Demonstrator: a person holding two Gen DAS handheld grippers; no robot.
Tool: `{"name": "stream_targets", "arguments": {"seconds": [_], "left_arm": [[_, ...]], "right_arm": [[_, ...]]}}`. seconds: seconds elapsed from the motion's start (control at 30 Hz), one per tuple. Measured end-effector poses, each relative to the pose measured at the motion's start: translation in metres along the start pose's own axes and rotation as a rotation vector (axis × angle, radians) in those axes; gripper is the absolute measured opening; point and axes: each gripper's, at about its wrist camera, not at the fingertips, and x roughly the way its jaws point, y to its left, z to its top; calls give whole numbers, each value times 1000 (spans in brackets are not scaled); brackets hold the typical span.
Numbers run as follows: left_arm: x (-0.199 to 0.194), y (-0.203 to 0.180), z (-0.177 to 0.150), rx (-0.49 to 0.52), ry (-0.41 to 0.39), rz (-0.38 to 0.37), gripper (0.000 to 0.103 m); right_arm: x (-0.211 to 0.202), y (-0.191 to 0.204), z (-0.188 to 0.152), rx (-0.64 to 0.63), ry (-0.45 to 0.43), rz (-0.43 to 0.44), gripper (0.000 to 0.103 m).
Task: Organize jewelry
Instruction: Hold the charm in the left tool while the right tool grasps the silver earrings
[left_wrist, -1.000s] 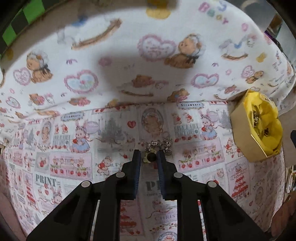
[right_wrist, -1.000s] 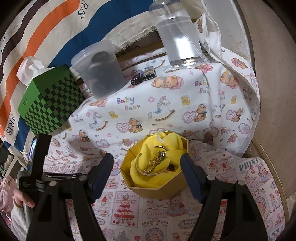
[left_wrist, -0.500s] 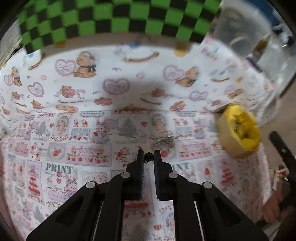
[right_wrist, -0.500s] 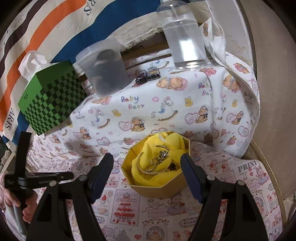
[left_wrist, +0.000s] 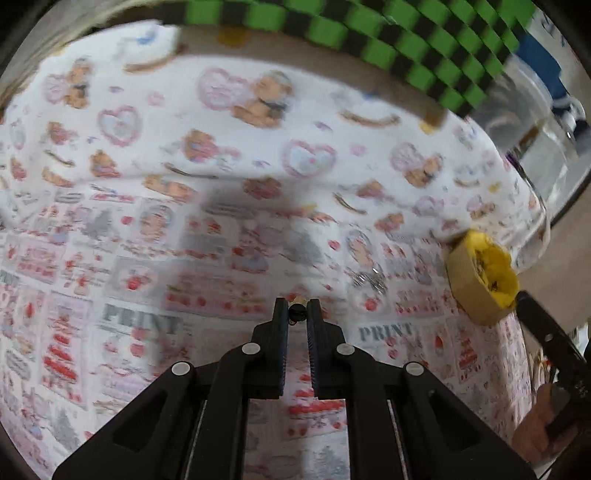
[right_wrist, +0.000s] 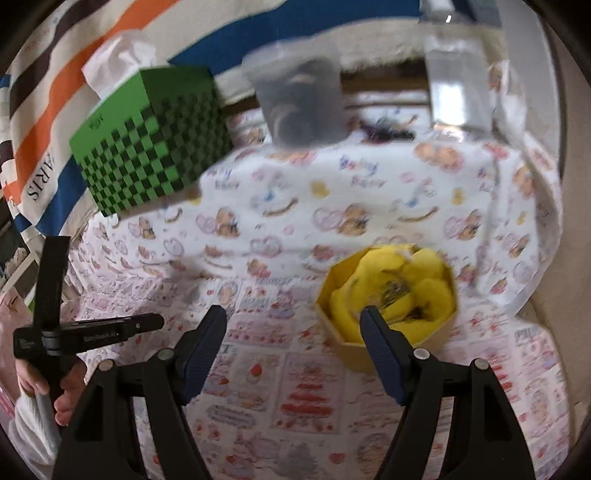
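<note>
A green checkered box (right_wrist: 147, 140) stands at far left. The left gripper (left_wrist: 296, 314) pinches a small dark bead (left_wrist: 296, 315) above the printed cloth (left_wrist: 184, 295). The right gripper (right_wrist: 293, 328) is spread wide beside the yellow-lined jewelry box (right_wrist: 391, 299).

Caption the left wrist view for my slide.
Left gripper pinches a small dark jewelry piece above the printed cloth; yellow-lined box sits right.

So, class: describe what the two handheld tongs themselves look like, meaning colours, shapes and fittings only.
The left tongs and right tongs share one build: matte black angular arms with triangular cut-outs and round silver rivets at the joints. Each finger carries a dark blue ribbed pad. The right wrist view shows the other tool's black handle, with small pale lettering too blurred to read.
</note>
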Motion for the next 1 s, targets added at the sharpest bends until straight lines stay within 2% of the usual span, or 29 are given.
{"name": "stream_targets", "arguments": {"seconds": [0.17, 0.33, 0.43, 0.53, 0.7, 0.83, 1.0], "left_arm": [[1, 15, 2, -52, -18, 11, 9], [1, 29, 4, -83, -36, 43, 9], [4, 37, 4, -114, -22, 49, 9], [5, 42, 4, -117, -29, 68, 9], [1, 50, 4, -121, -49, 95, 9], [0, 52, 4, -123, -65, 121, 9], [-15, 59, 5, -129, -99, 138, 9]], "right_arm": [[37, 21, 23, 33, 179, -46, 72], [68, 63, 31, -36, 258, -112, 72], [91, 74, 32, -43, 337, -159, 68], [110, 79, 34, -15, 393, -169, 64], [130, 84, 34, -13, 425, -207, 63], [147, 89, 32, -36, 465, -221, 56], [155, 95, 37, -59, 457, -238, 52]]}}
